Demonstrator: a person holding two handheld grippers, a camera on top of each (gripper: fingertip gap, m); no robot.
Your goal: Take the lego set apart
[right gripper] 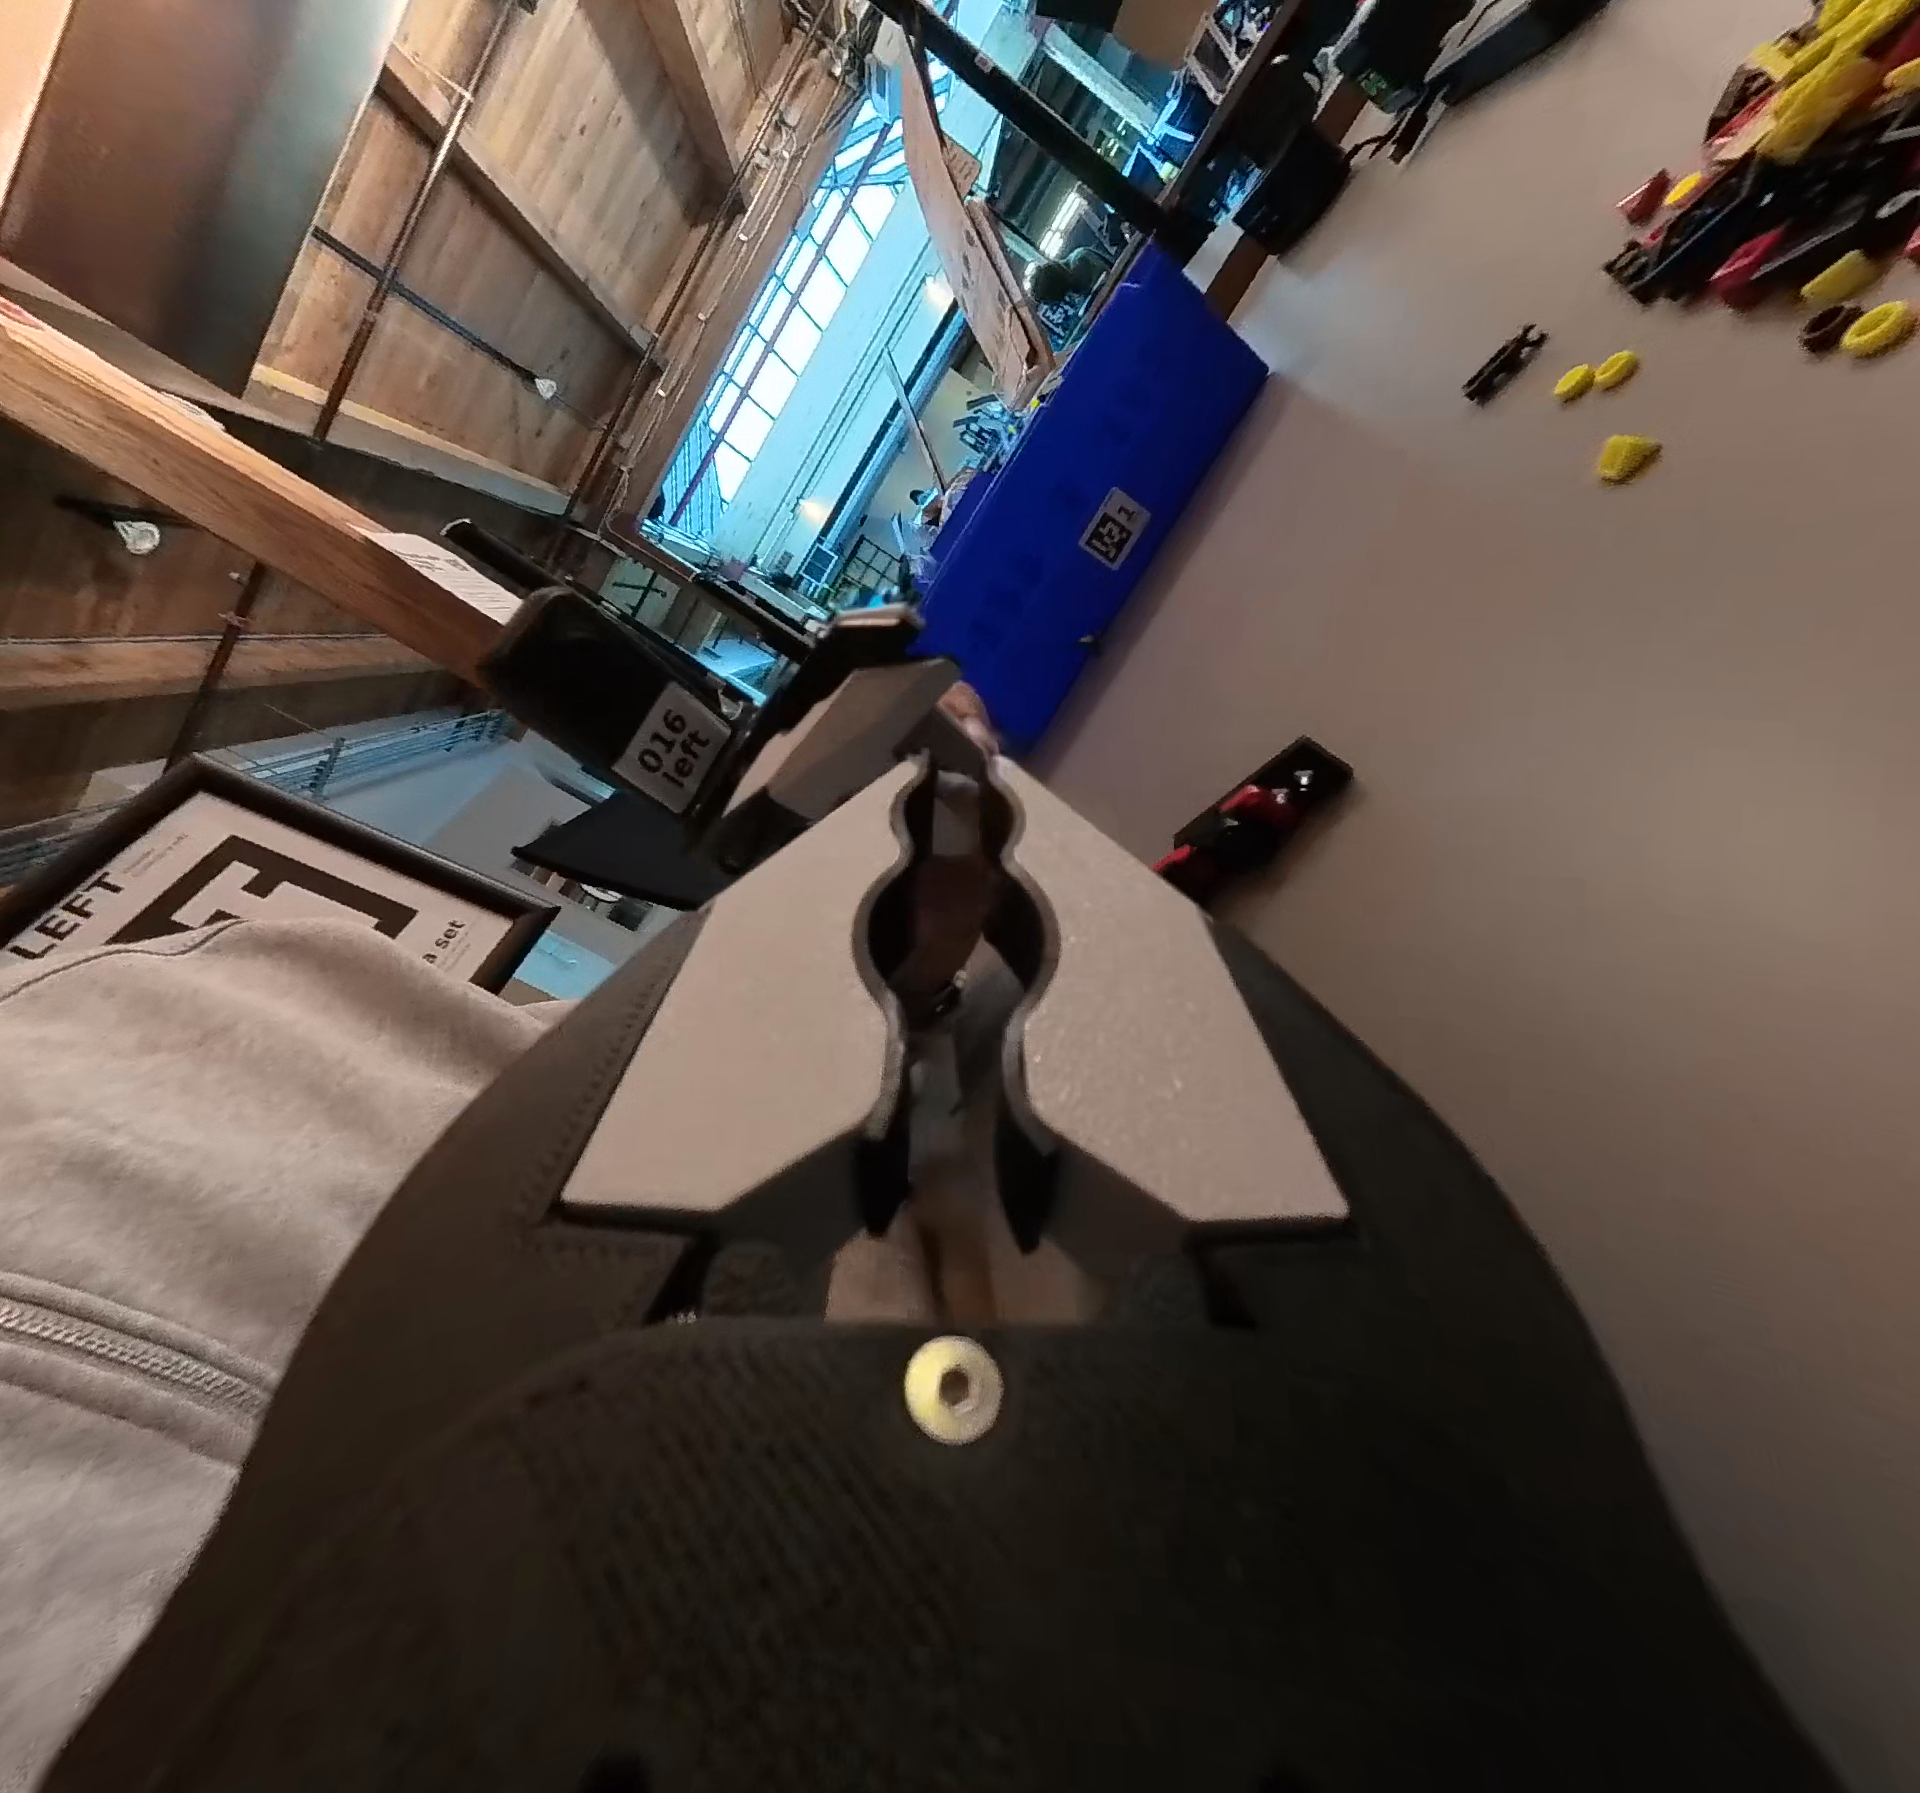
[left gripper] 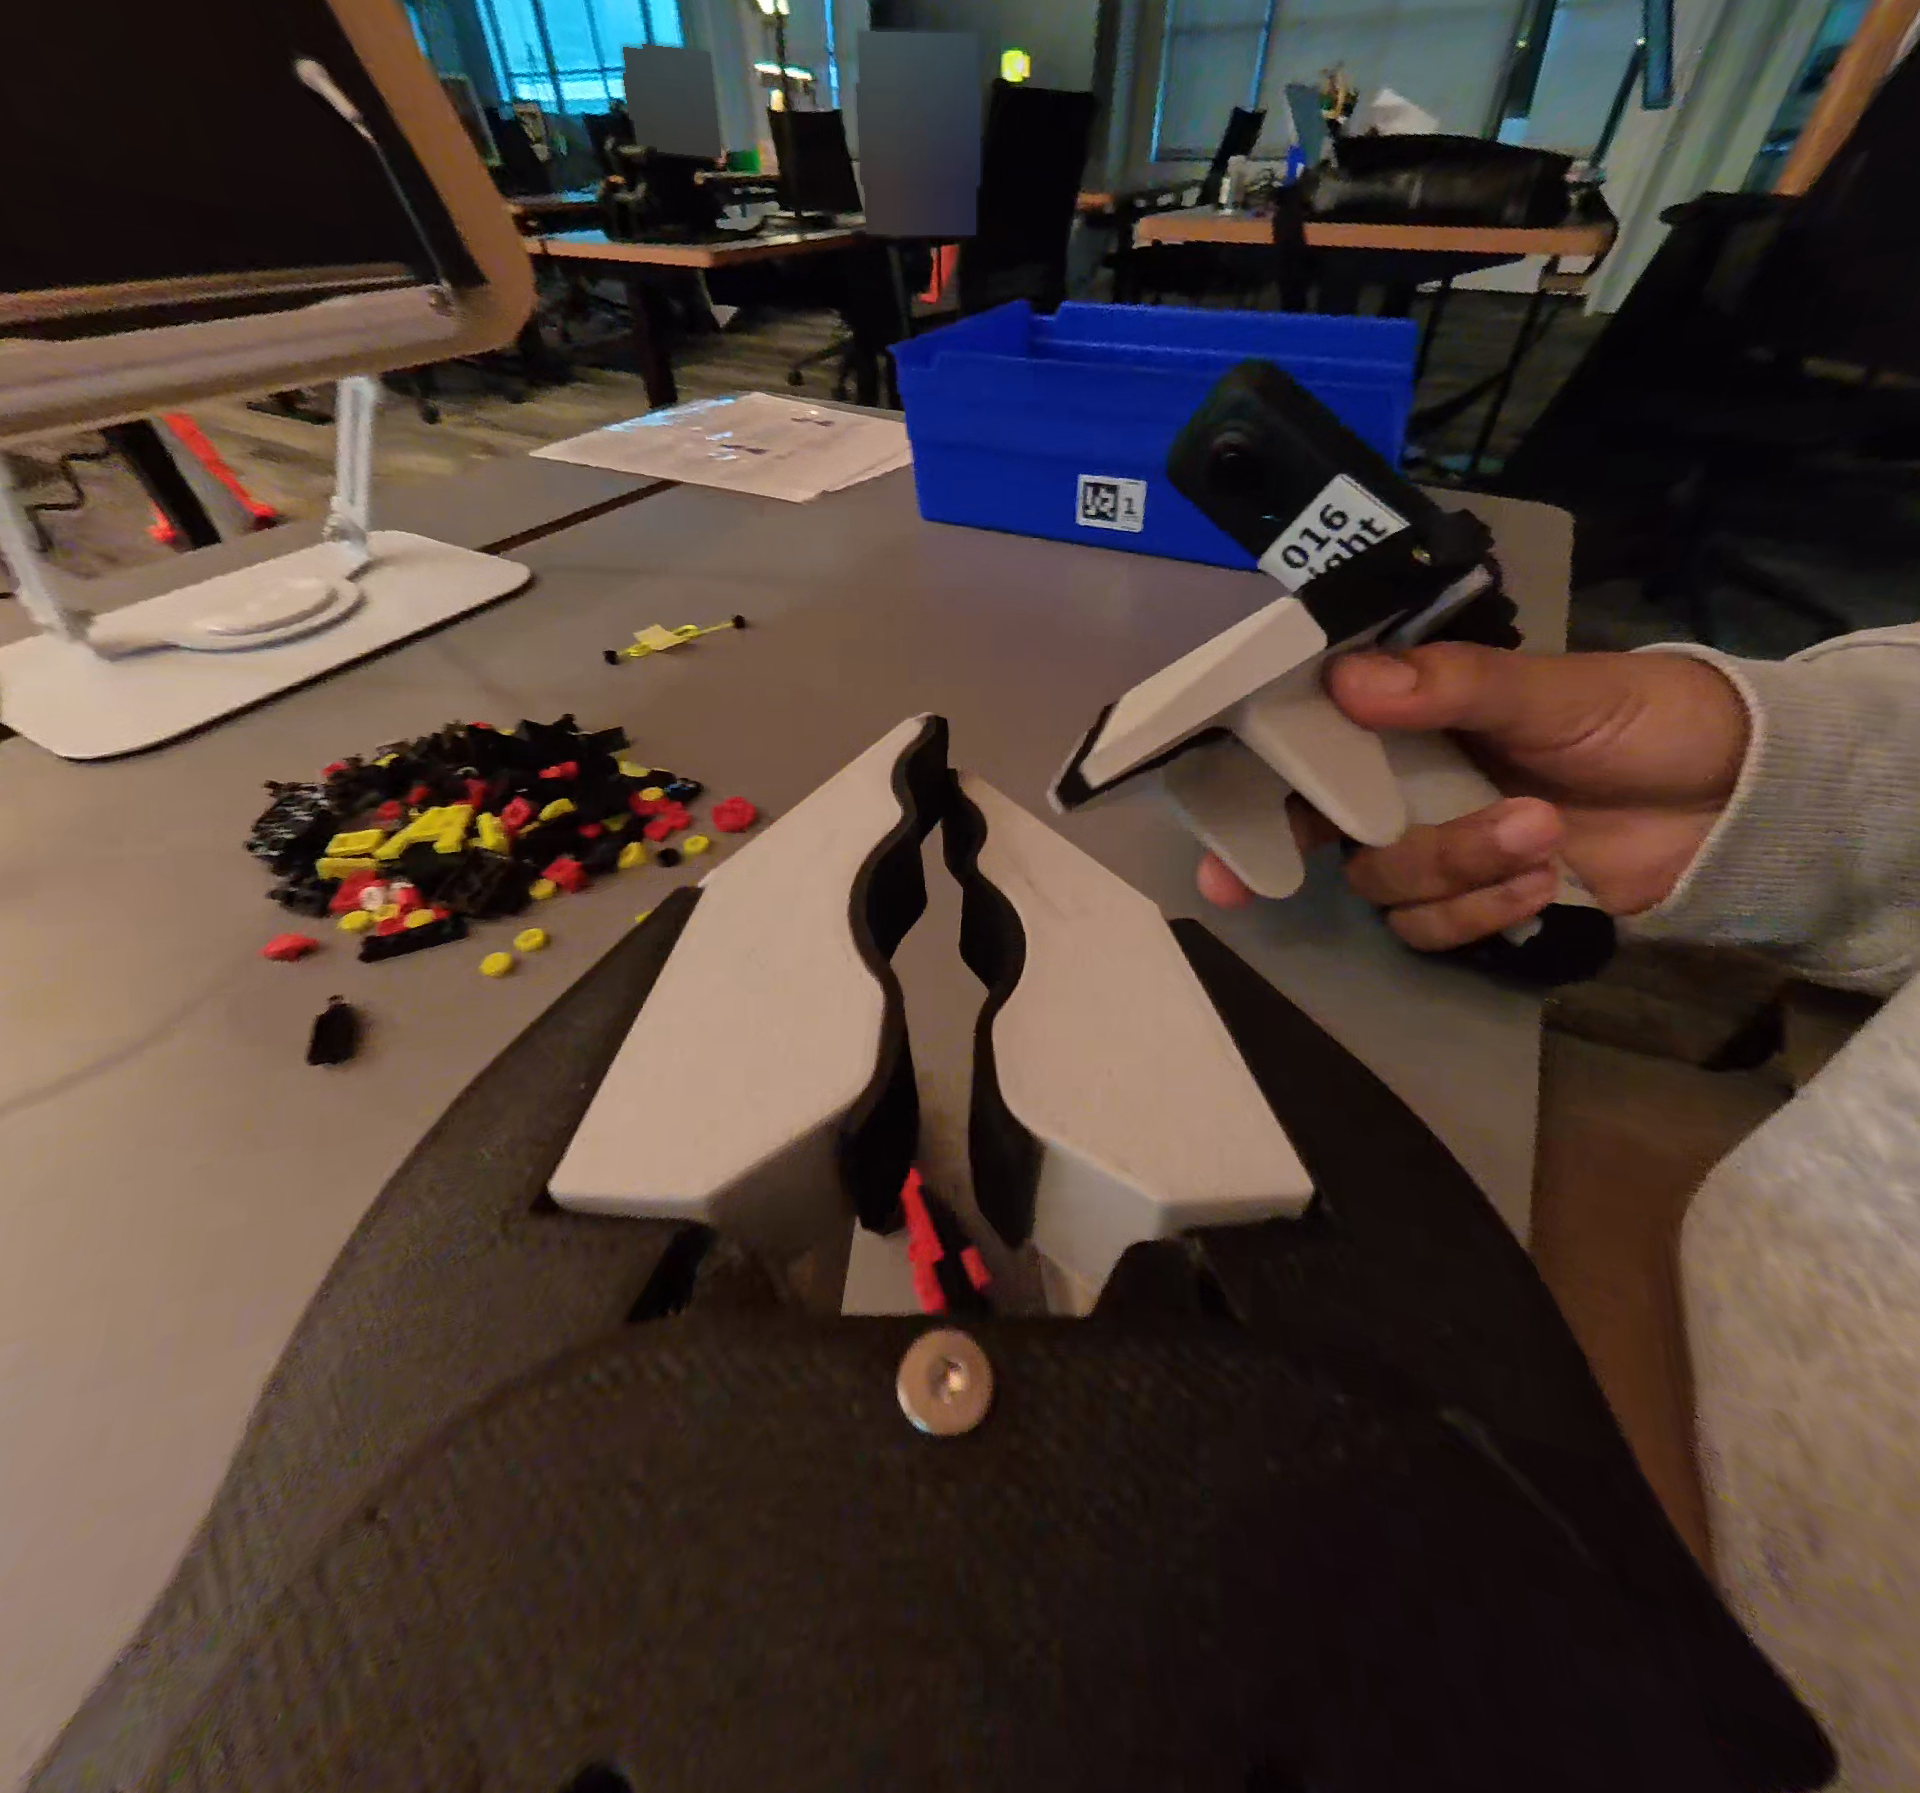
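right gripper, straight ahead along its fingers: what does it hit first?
Probably the left gripper, which sits just beyond the right gripper tips in its wrist view. Depth is unclear, so it might slip past.

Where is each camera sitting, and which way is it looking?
Left wrist view: on the left gripper, upright, facing the lego pile; the hand holding the right gripper shows.
Right wrist view: on the right gripper, rolled sideways, facing the left gripper; a grey sleeve shows.
Shared: blue bin, pile.

Bare table [left gripper: 935, 600] lies open between the brick pile [left gripper: 478, 829] and blue bin [left gripper: 1049, 434]
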